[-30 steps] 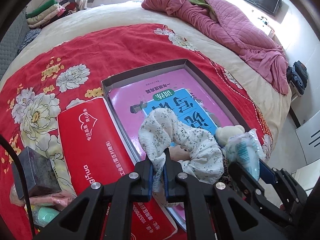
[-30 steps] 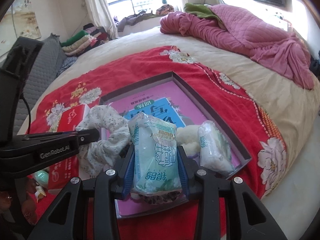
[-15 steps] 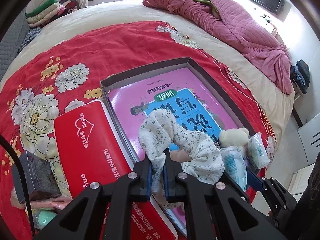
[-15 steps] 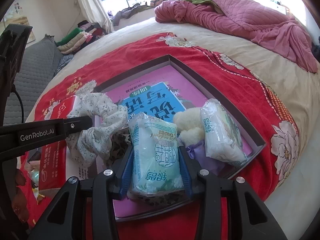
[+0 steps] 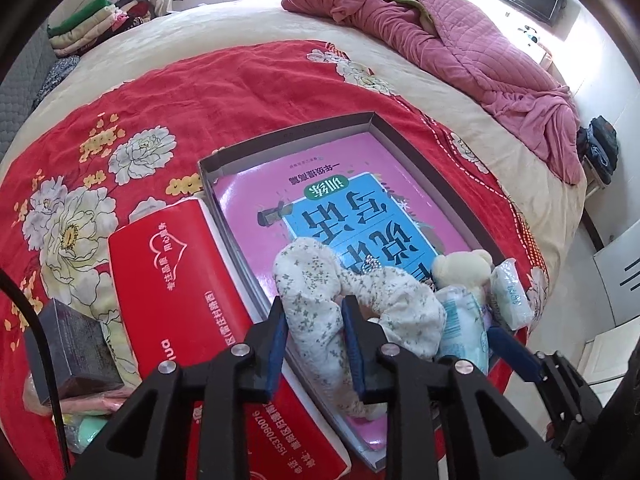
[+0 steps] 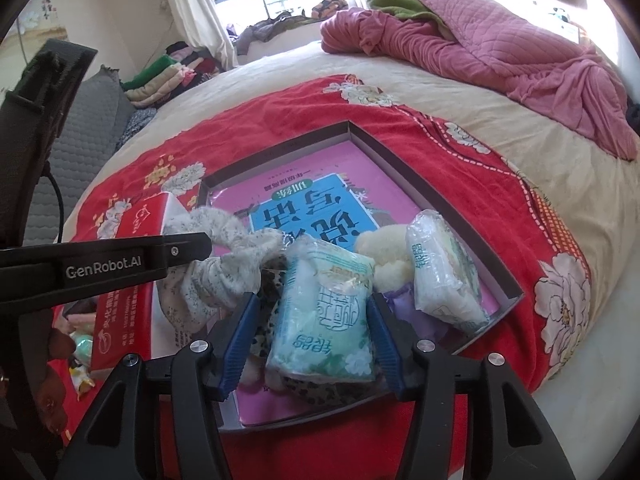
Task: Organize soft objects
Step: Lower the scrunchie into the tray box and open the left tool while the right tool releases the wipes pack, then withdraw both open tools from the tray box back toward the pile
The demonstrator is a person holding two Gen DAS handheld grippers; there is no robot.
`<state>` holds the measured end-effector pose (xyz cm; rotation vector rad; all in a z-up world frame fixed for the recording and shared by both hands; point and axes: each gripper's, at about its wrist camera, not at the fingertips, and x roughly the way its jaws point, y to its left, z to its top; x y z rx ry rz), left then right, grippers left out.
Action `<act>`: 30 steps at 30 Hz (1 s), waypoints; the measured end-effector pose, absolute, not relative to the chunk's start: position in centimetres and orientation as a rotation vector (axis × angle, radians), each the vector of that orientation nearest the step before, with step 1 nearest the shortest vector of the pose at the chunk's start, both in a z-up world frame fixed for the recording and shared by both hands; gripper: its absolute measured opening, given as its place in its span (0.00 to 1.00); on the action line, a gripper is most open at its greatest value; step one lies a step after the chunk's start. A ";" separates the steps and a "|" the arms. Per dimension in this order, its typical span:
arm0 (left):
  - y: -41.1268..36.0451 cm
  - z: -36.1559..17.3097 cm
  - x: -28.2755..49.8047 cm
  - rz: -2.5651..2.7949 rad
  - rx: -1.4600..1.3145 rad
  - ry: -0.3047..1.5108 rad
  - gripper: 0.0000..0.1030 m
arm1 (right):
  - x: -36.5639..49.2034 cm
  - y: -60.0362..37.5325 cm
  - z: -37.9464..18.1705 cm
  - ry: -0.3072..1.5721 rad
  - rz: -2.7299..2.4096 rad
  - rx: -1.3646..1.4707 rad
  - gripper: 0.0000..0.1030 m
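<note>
A white floral scrunchie (image 5: 312, 276) lies in the near end of a shallow grey box (image 5: 288, 136) that holds a pink book. My left gripper (image 5: 314, 308) straddles the scrunchie's near loop; its jaws are opening and the blue pads stand just off the fabric. A teal tissue packet (image 6: 324, 316) rests on a leopard-print item (image 6: 272, 320) in the box's near corner. My right gripper (image 6: 313, 304) brackets the packet with its jaws opening, and a gap shows at the left pad. A cream plush bear (image 6: 388, 256) and a second packet (image 6: 440, 276) lie beside it.
A red tissue pack (image 5: 172, 280) lies against the box's left wall, with a dark small box (image 5: 68, 348) and pastel items further left. All sit on a red floral blanket (image 5: 200, 88) on a bed. A pink quilt (image 5: 460, 40) is heaped at the far side.
Both grippers' jaws have spread apart. The scrunchie and the teal packet, earlier pinched, now sit loose between the pads in the box. The right gripper has come down a little with the packet.
</note>
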<state>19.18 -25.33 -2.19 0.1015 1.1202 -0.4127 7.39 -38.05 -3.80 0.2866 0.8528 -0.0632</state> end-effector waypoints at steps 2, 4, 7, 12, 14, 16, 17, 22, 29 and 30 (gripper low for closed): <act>-25.3 -2.1 19.1 -0.411 0.101 1.120 0.26 | 7.0 -38.1 -3.6 0.850 -0.064 0.285 0.56; -25.2 -1.9 19.0 -0.413 0.092 1.120 0.27 | 6.7 -38.1 -3.3 0.846 -0.064 0.282 0.56; -25.1 -1.6 18.8 -0.423 0.079 1.118 0.40 | 6.3 -38.3 -3.1 0.841 -0.066 0.282 0.56; -25.1 -1.4 18.6 -0.427 0.075 1.112 0.43 | 5.9 -38.5 -2.6 0.830 -0.074 0.285 0.56; -25.1 -1.3 18.6 -0.431 0.069 1.116 0.44 | 5.8 -38.6 -2.3 0.825 -0.078 0.285 0.56; -24.9 -1.2 18.4 -0.438 0.057 1.114 0.48 | 5.6 -38.7 -2.0 0.820 -0.080 0.284 0.57; -24.9 -1.1 18.4 -0.443 0.049 1.113 0.50 | 5.5 -38.7 -1.8 0.817 -0.086 0.282 0.57; -24.8 -0.6 18.1 -0.448 0.044 1.103 0.58 | 5.3 -39.0 -1.5 0.809 -0.097 0.292 0.66; -24.1 -0.3 18.2 -0.461 -0.004 1.103 0.66 | 5.0 -39.2 -1.1 0.806 -0.113 0.299 0.66; -24.0 -0.3 18.3 -0.465 -0.013 1.105 0.67 | 4.9 -39.3 -1.0 0.802 -0.113 0.301 0.66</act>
